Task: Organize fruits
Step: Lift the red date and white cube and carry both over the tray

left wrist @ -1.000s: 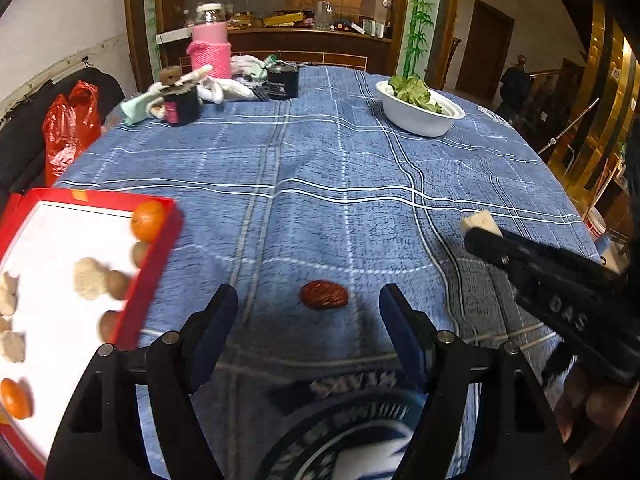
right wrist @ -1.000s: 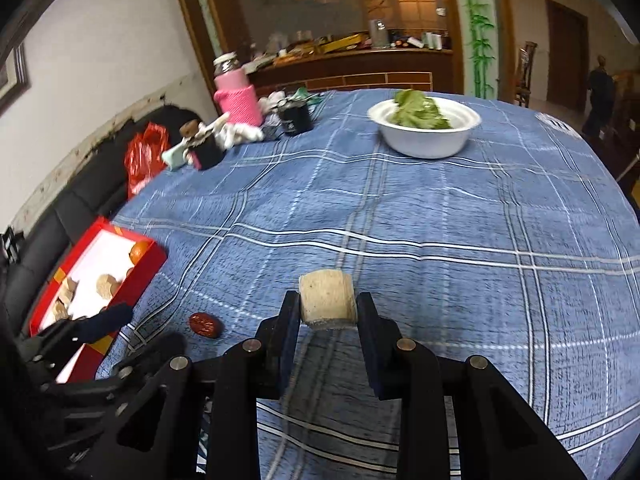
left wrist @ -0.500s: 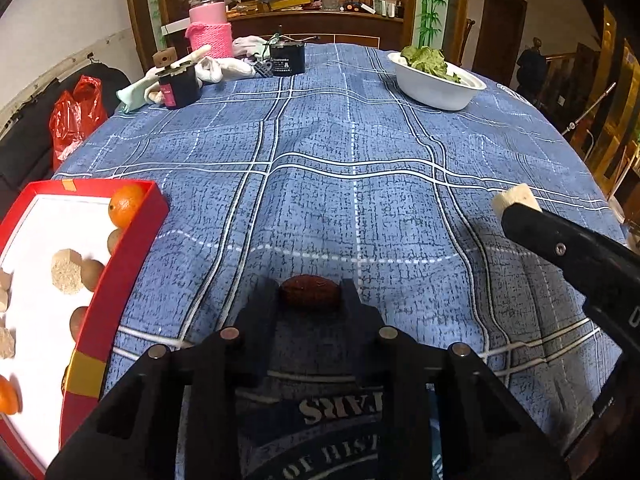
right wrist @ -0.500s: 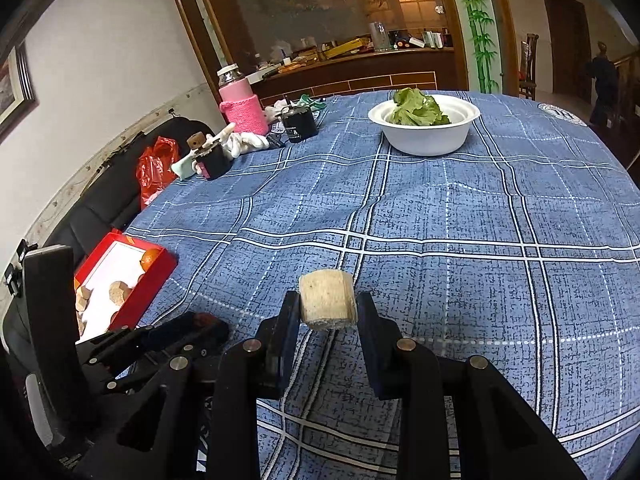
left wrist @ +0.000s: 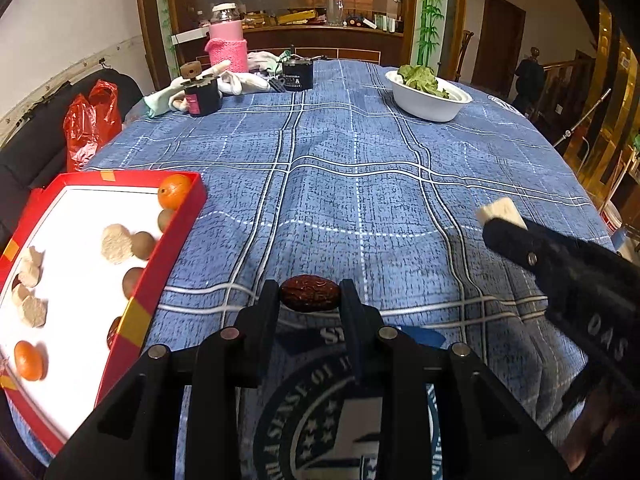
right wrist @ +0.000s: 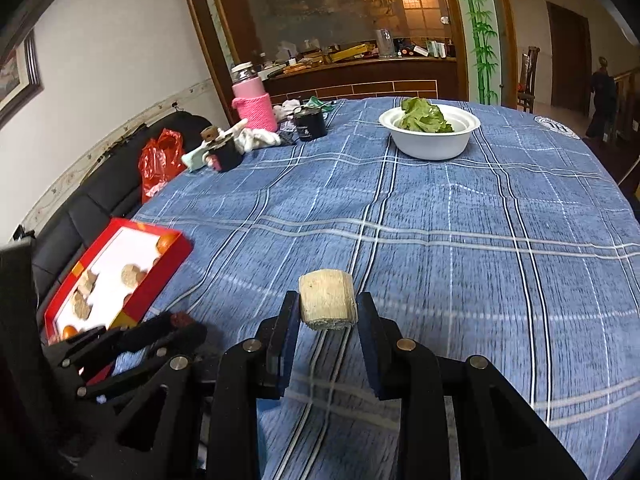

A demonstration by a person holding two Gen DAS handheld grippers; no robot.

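Home dining room, clothed table [right wrist: 440, 240], sofa [right wrist: 100, 200], wooden sideboard [right wrist: 360, 76]

White walls, a wood-framed glass partition [right wrist: 340, 12], a black sofa [right wrist: 100, 196].

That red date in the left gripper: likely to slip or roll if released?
The red date looks wrinkled, so it probably grips well between the left gripper pads. Its oval shape suggests it might roll a little sideways on the tablecloth. Likely light.

Both tools are matte black plastic. The left gripper [left wrist: 310, 300] has flat, slab-like fingers [left wrist: 267, 312] on angular linkage arms pinned with round silver screws; the right gripper [right wrist: 328, 312] is built the same — its side bears raised letters "DAS".
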